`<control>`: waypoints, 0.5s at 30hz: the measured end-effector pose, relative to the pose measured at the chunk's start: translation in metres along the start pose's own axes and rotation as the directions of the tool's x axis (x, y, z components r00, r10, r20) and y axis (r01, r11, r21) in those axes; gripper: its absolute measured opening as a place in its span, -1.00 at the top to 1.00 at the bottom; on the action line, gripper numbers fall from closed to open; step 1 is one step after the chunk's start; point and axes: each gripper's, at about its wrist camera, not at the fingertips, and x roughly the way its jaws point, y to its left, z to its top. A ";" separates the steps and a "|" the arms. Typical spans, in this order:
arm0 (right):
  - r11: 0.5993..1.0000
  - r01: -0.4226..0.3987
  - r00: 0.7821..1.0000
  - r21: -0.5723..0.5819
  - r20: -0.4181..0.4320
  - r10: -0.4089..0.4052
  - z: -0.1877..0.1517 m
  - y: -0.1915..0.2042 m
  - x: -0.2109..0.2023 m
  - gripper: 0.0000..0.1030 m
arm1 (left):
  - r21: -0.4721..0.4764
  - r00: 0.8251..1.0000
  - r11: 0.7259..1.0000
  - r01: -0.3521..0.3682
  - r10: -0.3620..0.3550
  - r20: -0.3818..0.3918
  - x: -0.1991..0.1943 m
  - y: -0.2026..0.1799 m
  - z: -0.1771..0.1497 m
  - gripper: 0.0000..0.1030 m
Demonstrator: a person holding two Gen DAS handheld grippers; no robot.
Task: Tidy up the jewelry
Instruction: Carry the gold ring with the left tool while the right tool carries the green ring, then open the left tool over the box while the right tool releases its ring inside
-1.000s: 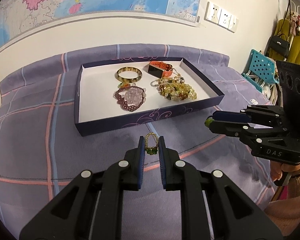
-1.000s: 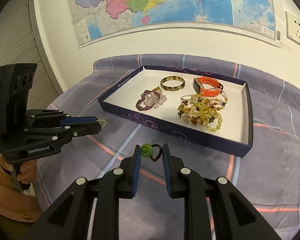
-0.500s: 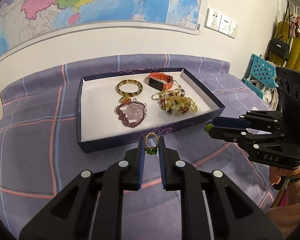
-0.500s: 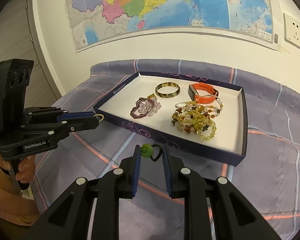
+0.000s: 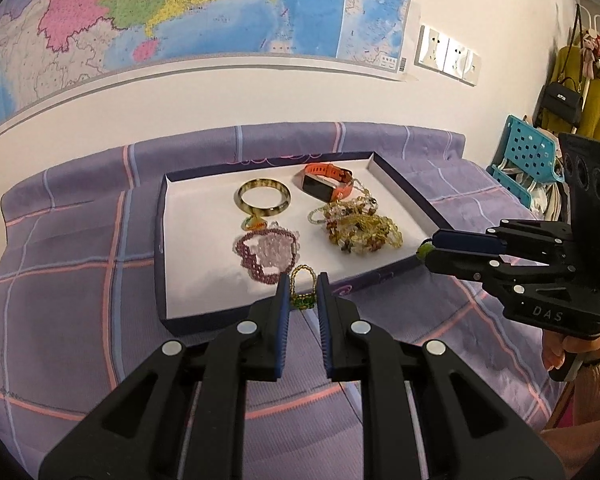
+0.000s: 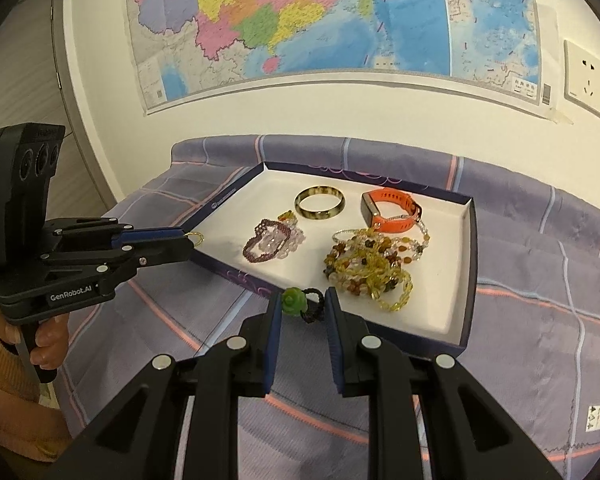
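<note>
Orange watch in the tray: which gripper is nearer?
Right. The right gripper sits at the tray's near rim on the orange watch's side; the left gripper is over the near-left corner.

My two wrist views look forward and down, close over each tool; both share the tray mid-frame and the wall map above.

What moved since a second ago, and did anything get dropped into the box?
The left hand-held gripper carried its gold beaded ring forward, from over the bedspread to over the near edge of the tray. Nothing was dropped. The right hand-held gripper stays just short of the tray, clamped on the green flower ring. The bangle, orange watch and bead bracelets lie unmoved.
</note>
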 end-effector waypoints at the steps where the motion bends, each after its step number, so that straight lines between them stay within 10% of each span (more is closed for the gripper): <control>1: 1.000 -0.002 1.000 0.001 0.002 0.002 0.001 -0.001 0.000 0.62 | -0.001 1.000 1.000 -0.002 0.002 0.001 0.001 0.000 0.001 0.73; 15: 1.000 0.000 1.000 0.016 0.002 0.000 0.012 -0.014 0.015 0.62 | -0.021 1.000 1.000 -0.018 0.017 -0.009 0.021 0.010 0.014 0.73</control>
